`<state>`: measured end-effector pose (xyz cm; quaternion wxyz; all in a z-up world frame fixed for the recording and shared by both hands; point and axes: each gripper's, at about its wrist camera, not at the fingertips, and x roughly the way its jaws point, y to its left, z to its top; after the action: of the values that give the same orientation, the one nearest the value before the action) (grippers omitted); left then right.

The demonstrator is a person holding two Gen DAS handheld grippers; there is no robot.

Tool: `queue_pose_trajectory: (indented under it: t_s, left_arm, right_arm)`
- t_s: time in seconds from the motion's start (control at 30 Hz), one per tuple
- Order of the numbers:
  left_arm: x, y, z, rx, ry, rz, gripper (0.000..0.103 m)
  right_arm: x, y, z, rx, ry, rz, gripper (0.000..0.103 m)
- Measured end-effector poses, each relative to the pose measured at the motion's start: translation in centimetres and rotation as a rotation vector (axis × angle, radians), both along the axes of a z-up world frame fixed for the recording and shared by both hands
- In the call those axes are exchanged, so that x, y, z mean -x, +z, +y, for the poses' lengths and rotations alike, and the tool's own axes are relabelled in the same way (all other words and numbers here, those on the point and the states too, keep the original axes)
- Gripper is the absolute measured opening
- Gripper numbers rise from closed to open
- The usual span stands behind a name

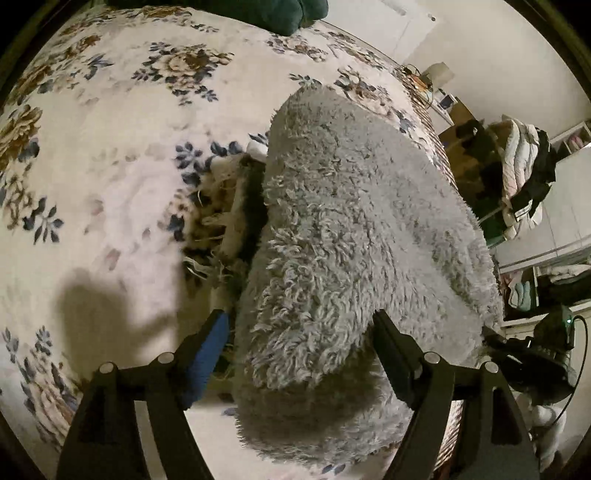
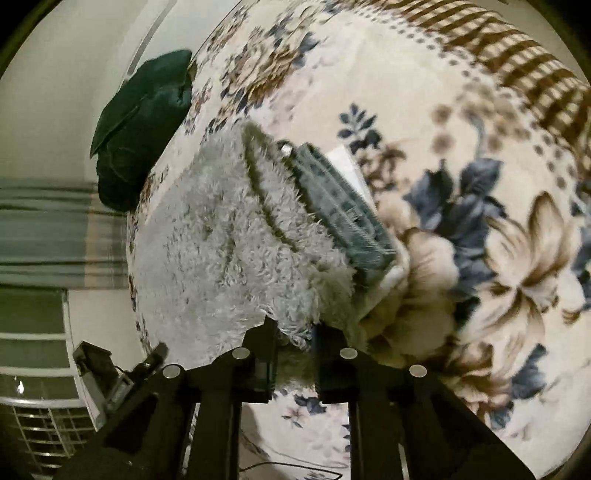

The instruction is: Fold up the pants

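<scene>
The pants (image 1: 354, 221) are grey and fluffy and lie folded over on a floral bedspread (image 1: 110, 147). In the left wrist view my left gripper (image 1: 299, 328) is open, its fingers either side of the near end of the pants. In the right wrist view the pants (image 2: 229, 236) show their ribbed waistband (image 2: 343, 210). My right gripper (image 2: 293, 332) is shut on the near fluffy edge of the pants and holds it lifted off the bed.
A dark green cushion (image 2: 140, 129) lies at the far edge of the bed, also seen in the left wrist view (image 1: 280, 14). Beyond the bed edge stand shelves and a heap of clothes (image 1: 524, 177). A wire basket (image 2: 40, 424) is at lower left.
</scene>
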<state>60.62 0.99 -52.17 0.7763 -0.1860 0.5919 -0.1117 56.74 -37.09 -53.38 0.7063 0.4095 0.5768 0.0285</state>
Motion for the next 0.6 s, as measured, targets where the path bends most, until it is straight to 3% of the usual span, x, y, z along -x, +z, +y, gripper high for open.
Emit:
queue_pose_trajectory:
  t_s: [0.2,0.27,0.33,0.37,0.5,0.6]
  left_arm:
    - [0.1,-0.2,-1.1,-0.032,-0.033,-0.003,0.084]
    - [0.3,0.6,-1.5,-0.062,-0.034,-0.018,0.084]
    - [0.6,1.8,-1.7,-0.095,-0.023,-0.044,0.084]
    - [0.8,2.5,-1.9,-0.114,-0.021,-0.061,0.084]
    - [2.1,5.4,-3.4,-0.245,-0.017,-0.122,0.096]
    - [4.1,7.9,-5.0,-0.317,-0.018,-0.163,0.096]
  right_arm:
    - [-0.4,-2.7,0.1,0.078,0.034,0.094,0.018]
    - [-0.8,-2.5,0.4,0.107,0.046,0.108,0.036]
    - [-0.9,-0.6,1.0,0.213,0.065,0.087,0.080]
    - [-1.0,0.0,1.4,0.256,0.076,0.072,0.095]
    - [0.3,4.4,4.5,0.554,0.156,0.006,0.101]
    - [2.1,7.6,6.7,0.720,0.190,-0.042,0.102]
